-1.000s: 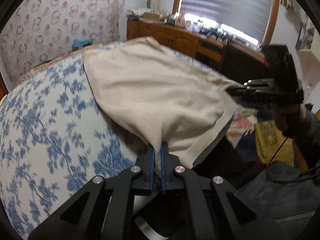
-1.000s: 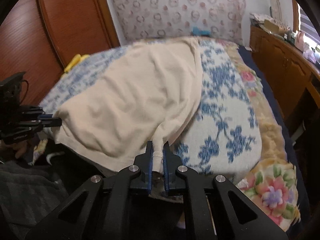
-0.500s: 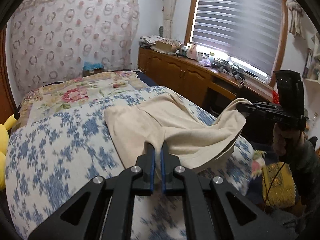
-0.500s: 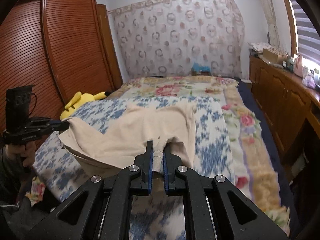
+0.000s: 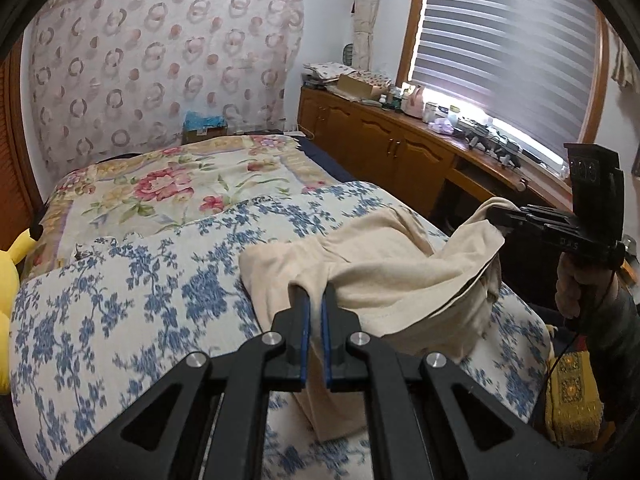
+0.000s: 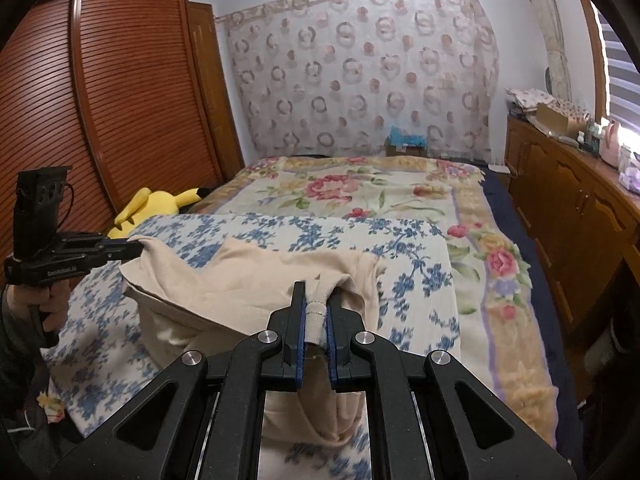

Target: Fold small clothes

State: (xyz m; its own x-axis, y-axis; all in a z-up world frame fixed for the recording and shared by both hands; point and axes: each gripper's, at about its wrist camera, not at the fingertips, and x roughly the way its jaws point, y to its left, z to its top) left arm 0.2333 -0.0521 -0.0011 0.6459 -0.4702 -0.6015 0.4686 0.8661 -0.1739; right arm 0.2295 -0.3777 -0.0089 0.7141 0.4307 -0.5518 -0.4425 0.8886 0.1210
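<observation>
Currently both grippers clamp the same beige garment (image 5: 384, 268), one at each end of an edge lifted off the bed. Left gripper (image 5: 314, 300) has its blue-padded jaws closed on a bunched fold of the cloth, fabric pinched between the pads and hanging below them. Right gripper (image 6: 316, 300) is likewise closed on a hemmed, ribbed corner of the garment (image 6: 256, 280), which sticks up between its pads. From the left wrist view the right gripper (image 5: 492, 214) appears off to the right and farther out, held by a hand (image 5: 580, 284) in a dark sleeve, with a cloth corner at its tip; from the right wrist view the left gripper (image 6: 138, 249) is off to the left, a hand (image 6: 48, 304) under it. Between the two the garment sags, its far part resting on the blue floral bedspread (image 5: 120, 300) just ahead of the jaws. Beyond that lies a pink-and-yellow flowered blanket (image 6: 360, 188). Containers: a small box with something blue on top (image 5: 202, 126) sits at the far end of the bed against the circle-pattern curtain (image 5: 160, 60); contents cannot be made out. An open cardboard box (image 5: 356, 86) sits on the wooden cabinet (image 5: 380, 148) ahead-right, amid bottles and clutter too small to name. Yellow plush toy (image 6: 156, 204) lies ahead-left by the louvred wardrobe (image 6: 100, 100).
</observation>
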